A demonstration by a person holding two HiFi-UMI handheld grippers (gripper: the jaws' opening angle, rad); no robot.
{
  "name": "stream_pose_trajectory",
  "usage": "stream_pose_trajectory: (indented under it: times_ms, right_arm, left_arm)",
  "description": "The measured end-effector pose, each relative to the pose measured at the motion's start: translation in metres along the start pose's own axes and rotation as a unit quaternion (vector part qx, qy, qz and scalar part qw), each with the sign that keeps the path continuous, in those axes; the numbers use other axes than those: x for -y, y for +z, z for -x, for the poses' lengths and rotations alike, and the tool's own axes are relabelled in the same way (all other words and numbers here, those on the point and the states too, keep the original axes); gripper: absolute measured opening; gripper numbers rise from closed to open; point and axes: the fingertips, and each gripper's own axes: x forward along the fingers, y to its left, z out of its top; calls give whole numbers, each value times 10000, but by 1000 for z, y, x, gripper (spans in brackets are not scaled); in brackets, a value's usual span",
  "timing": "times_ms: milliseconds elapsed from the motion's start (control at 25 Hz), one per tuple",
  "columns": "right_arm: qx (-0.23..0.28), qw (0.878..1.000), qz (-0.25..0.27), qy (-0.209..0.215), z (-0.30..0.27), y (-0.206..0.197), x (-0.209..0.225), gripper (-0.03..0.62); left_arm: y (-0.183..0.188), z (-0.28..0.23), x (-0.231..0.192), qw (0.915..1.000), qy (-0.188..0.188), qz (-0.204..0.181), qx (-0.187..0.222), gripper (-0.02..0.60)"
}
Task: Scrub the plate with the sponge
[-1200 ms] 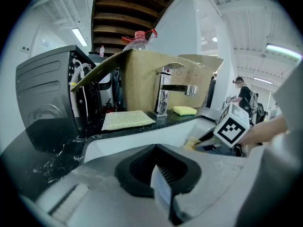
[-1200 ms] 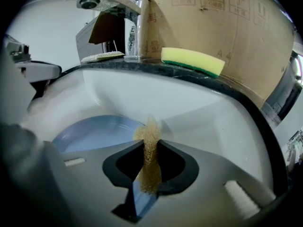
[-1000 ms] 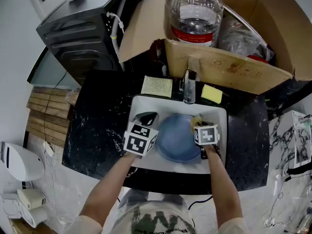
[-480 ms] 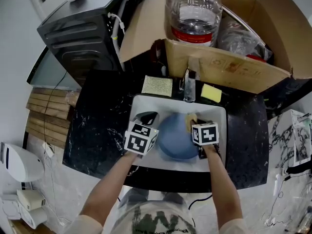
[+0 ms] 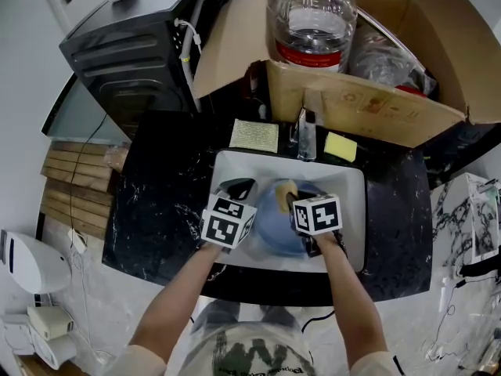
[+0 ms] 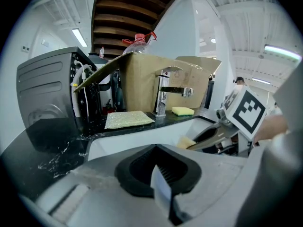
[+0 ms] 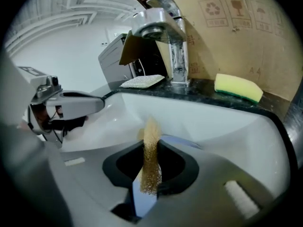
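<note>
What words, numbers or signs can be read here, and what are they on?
"A4": on the cardboard box.
Recycling and fragile signs on that box; the print under them is too small to read.
Red label on the water bottle: too blurred to read.

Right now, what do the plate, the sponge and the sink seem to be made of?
Plate: plastic or glazed ceramic; the surface is smooth, plain blue and the rim is thin, but the look does not settle which. Sponge: porous tan foam or fibre, judging by its grainy, open surface, and it is pinched thin. Sink: probably glazed ceramic, white and glossy with soft reflections.
</note>
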Motion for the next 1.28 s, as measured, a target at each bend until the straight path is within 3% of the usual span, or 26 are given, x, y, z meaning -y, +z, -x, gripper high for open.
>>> stream_pose_trajectory:
  times_ms: [360, 680, 1280]
  right_arm:
    - [-422, 9979, 15, 485, -20, -22, -42, 72]
    - [-816, 9932, -272, 789, -35, -46, -62, 72]
    - [-1196, 9919, 172, 394, -35, -68, -41, 74]
  left_arm:
    - [-4, 2, -1, 10000, -59, -9, -6, 3]
    - [-6, 2, 0, 9999, -103, -20, -37, 3]
    - [-8, -1, 5, 9998, -161, -43, -65, 3]
